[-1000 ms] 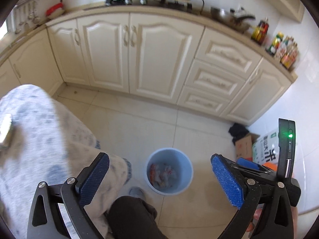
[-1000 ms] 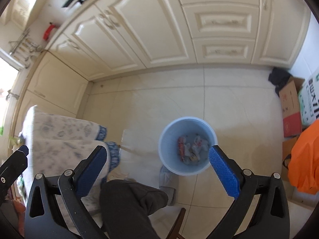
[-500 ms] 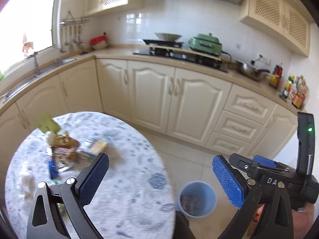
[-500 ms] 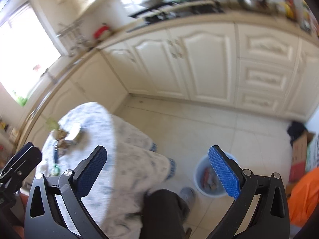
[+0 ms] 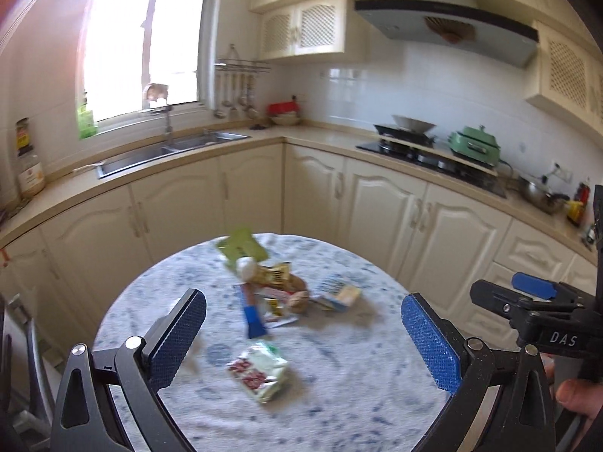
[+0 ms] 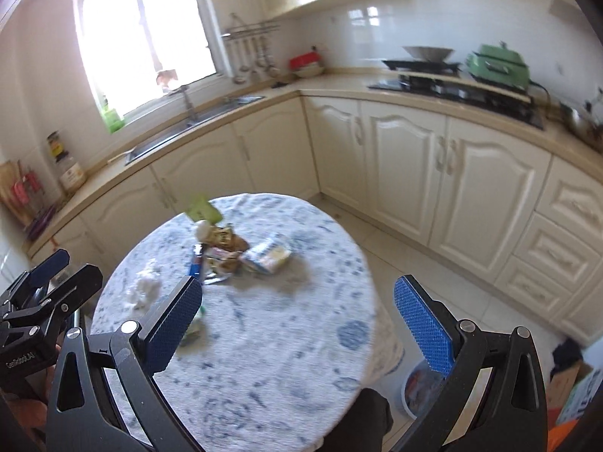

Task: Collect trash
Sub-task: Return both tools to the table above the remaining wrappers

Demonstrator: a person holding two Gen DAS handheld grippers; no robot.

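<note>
A round table [image 5: 339, 395] with a blue-flecked white cloth holds trash: a green and red snack bag [image 5: 260, 371] nearest me, a pile of wrappers [image 5: 277, 286] with a blue wrapper [image 5: 253, 314], a green packet [image 5: 241, 246] and a yellow-blue packet [image 5: 339, 293]. In the right wrist view the pile [image 6: 226, 250] sits mid-table, with a crumpled white tissue [image 6: 145, 288] to its left. My left gripper [image 5: 309, 342] is open and empty above the table. My right gripper [image 6: 297, 324] is open and empty. The blue trash bin [image 6: 422, 388] stands on the floor, right of the table.
Cream kitchen cabinets [image 5: 380, 203] run around behind the table, with a sink [image 5: 166, 150] under the window and a stove [image 5: 426, 147] to the right. A cardboard box [image 6: 569, 376] and orange bag sit on the floor at the far right.
Both grippers have swung up from looking down at the bin on the floor to facing the table and its trash. Both stay open and empty.
</note>
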